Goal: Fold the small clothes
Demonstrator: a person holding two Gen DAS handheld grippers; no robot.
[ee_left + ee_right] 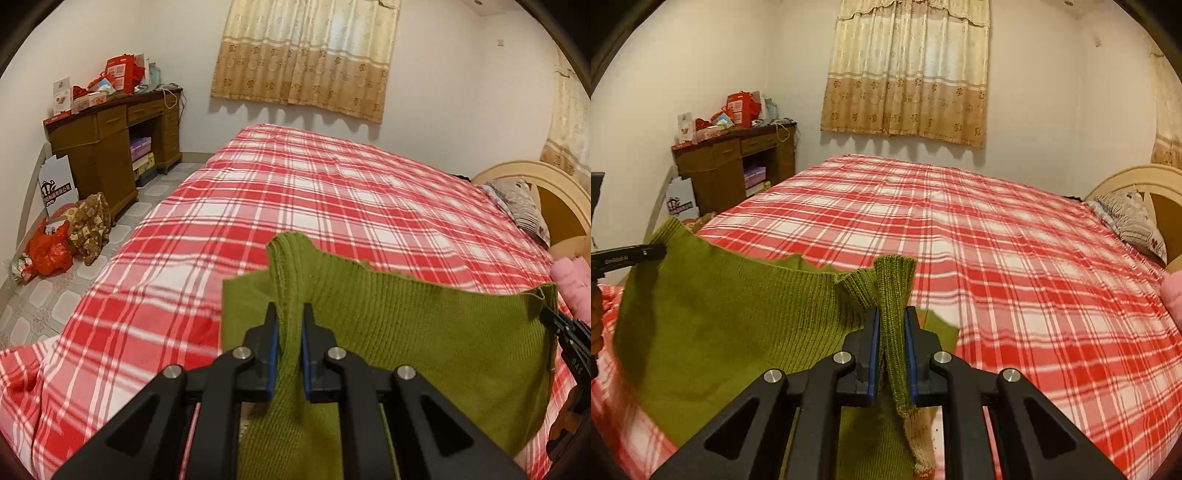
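A green knitted garment (424,332) hangs stretched between my two grippers above the red plaid bed (295,199). My left gripper (290,317) is shut on one top corner of it. My right gripper (892,321) is shut on the other top corner, where a ribbed strip stands up between the fingers. The garment (720,317) spreads to the left in the right wrist view, with the left gripper's tip (646,253) at its far corner. The right gripper's tip (557,321) shows at the right edge in the left wrist view.
A wooden desk (110,147) with boxes and red bags stands at the back left. Bags and cloth (70,236) lie on the tiled floor. A pillow (521,206) and headboard (535,173) are at right, pink clothing (572,284) beside them. Curtains (306,55) hang behind.
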